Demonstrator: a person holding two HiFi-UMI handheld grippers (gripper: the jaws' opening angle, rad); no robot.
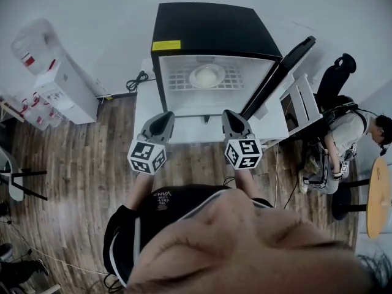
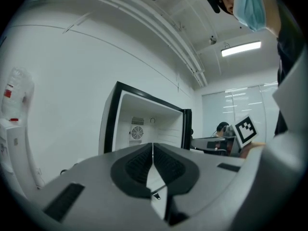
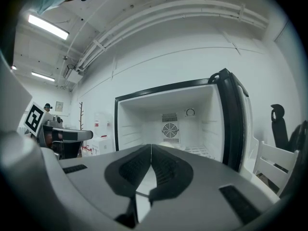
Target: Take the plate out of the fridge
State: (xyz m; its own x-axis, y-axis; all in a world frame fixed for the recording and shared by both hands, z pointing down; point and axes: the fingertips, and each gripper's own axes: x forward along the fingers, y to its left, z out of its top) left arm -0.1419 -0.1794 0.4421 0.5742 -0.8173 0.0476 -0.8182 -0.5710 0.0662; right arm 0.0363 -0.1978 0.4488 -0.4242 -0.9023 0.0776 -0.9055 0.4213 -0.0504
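Note:
A small black fridge (image 1: 214, 29) stands open on a white table, its door (image 1: 278, 75) swung out to the right. Inside, a white plate (image 1: 207, 75) lies on the wire shelf (image 1: 177, 78). My left gripper (image 1: 160, 121) and right gripper (image 1: 231, 120) are both shut and empty, held level just in front of the fridge opening. The left gripper view shows the fridge (image 2: 144, 124) ahead with my shut left gripper (image 2: 153, 148) before it. The right gripper view looks straight into the white interior (image 3: 168, 124) over my shut right gripper (image 3: 151, 150); the plate is mostly hidden behind it.
A water dispenser (image 1: 61, 87) with a bottle stands at the left wall. A seated person (image 1: 343, 133) and a white chair (image 1: 303, 106) are at the right, beside a round wooden table (image 1: 378, 195). Wood floor lies below.

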